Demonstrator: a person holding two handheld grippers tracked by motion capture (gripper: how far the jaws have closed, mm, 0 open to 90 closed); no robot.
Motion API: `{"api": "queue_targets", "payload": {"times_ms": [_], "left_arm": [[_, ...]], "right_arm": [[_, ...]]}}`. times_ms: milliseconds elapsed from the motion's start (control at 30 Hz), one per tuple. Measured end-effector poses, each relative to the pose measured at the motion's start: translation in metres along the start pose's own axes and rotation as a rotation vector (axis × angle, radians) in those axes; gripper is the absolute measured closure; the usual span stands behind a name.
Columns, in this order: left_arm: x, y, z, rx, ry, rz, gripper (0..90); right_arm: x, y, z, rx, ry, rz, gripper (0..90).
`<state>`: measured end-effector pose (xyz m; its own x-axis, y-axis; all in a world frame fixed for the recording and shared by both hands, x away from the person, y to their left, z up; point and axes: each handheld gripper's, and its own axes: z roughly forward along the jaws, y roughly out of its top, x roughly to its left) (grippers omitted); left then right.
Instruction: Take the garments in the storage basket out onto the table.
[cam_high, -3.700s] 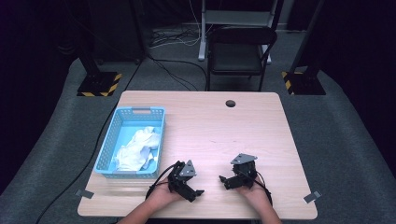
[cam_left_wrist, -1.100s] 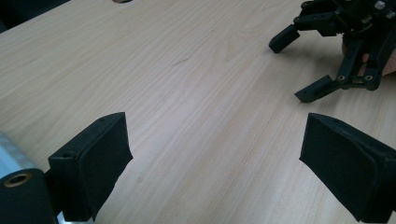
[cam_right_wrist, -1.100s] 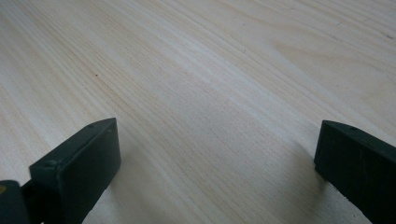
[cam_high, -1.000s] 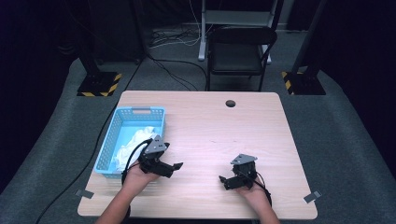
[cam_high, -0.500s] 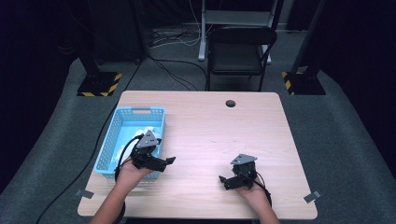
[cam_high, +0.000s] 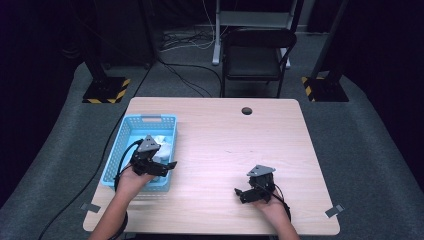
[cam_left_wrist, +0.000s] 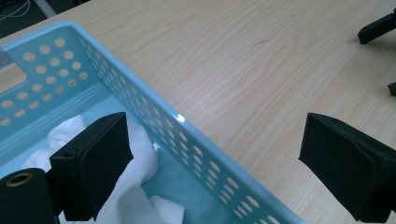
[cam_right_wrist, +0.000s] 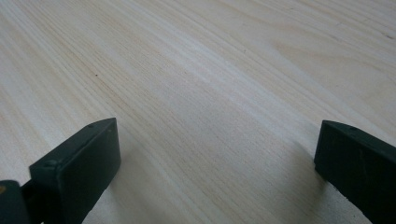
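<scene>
Wooden table (cam_high: 225, 145), left hand-held gripper (cam_high: 167, 166) shifted over basket (cam_high: 131, 137)

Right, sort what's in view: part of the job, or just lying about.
Job: basket; white cloth inside it; left tool, open, straddling the basket's wall.
Lying about: chair; right tool, open over bare table.

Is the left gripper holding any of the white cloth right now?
No: the left gripper stands open astride the blue basket's near wall, with the white cloth lying loose inside, ungripped.
</scene>
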<state>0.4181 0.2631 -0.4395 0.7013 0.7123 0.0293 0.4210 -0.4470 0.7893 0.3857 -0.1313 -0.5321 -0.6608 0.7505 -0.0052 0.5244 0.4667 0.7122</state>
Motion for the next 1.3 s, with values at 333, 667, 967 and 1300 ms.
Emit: {"api": "queue_targets", "payload": {"times_ms": [333,667,967,1300], "left_arm": [[0.017,-0.007,-0.001,0.033,0.062,-0.018,8.1],[0.031,-0.014,0.001,0.086,0.113,-0.037,8.1],[0.040,-0.016,0.002,0.103,0.103,-0.072,7.9],[0.044,-0.015,0.015,0.170,0.095,-0.080,7.8]], "right_arm": [[0.000,0.000,0.000,0.000,0.000,-0.001,0.0],[0.000,0.000,0.000,0.000,0.000,0.000,0.0],[0.000,0.000,0.000,0.000,0.001,-0.001,0.0],[0.000,0.000,0.000,0.001,0.001,-0.001,0.0]]}}
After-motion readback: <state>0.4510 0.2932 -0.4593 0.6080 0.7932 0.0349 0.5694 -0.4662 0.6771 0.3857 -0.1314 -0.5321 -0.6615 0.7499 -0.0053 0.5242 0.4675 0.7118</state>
